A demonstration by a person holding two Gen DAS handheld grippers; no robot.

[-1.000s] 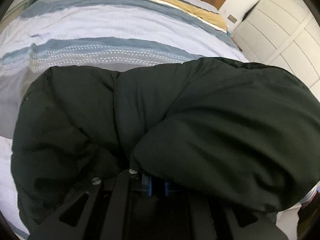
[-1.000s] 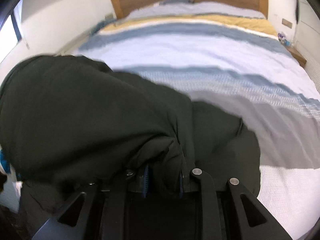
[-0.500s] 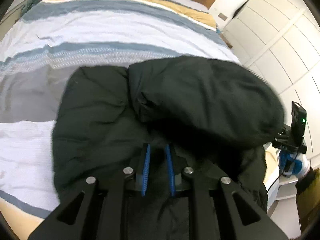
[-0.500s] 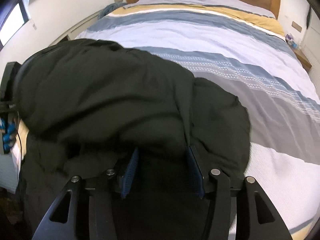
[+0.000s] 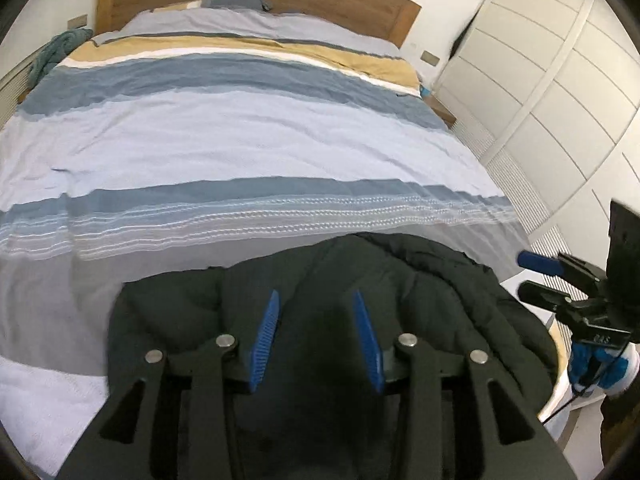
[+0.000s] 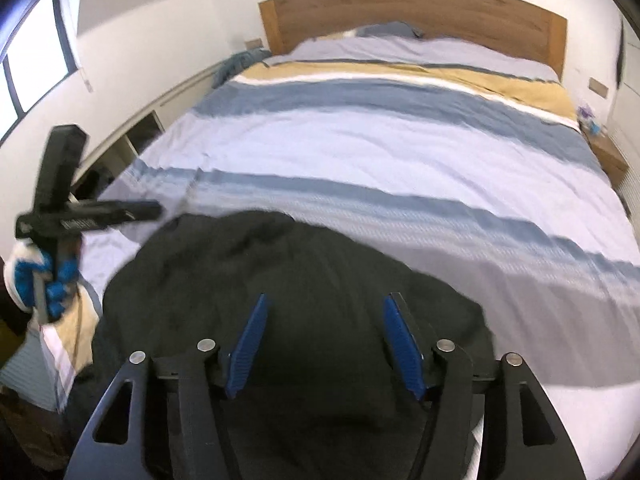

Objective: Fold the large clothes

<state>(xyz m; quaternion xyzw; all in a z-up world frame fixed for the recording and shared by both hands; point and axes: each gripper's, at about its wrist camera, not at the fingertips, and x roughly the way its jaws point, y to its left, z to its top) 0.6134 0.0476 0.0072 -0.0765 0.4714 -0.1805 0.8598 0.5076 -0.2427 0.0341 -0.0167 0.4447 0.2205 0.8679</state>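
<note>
The big dark coat (image 5: pixel 328 296) is lying in a puffy heap on the striped bed (image 5: pixel 240 152), right under and just in front of both grippers. The left gripper (image 5: pixel 316 336) is hanging over it with its blue pads (image 5: pixel 266 340) apart. Its jaws have just been opening, and nothing is pinched between them; the coat is only showing below the gap. The right gripper (image 6: pixel 324 344) is doing the same thing: its jaws have just been opening too, they are standing wider apart, and no cloth is caught in them. From the right side, the person's gloved hand (image 6: pixel 36 280) is holding the left tool off to that gripper's left.

So the fold looks let go, and the hands look to be getting ready for the next one.

To do this well, I think both grippers should be opening all the way before pulling off, so no cloth comes along. The coat is thick and springy, so it may be popping back open. The hands should be going slowly, then pressing the heap flat and grabbing two outer edges evenly.
</note>
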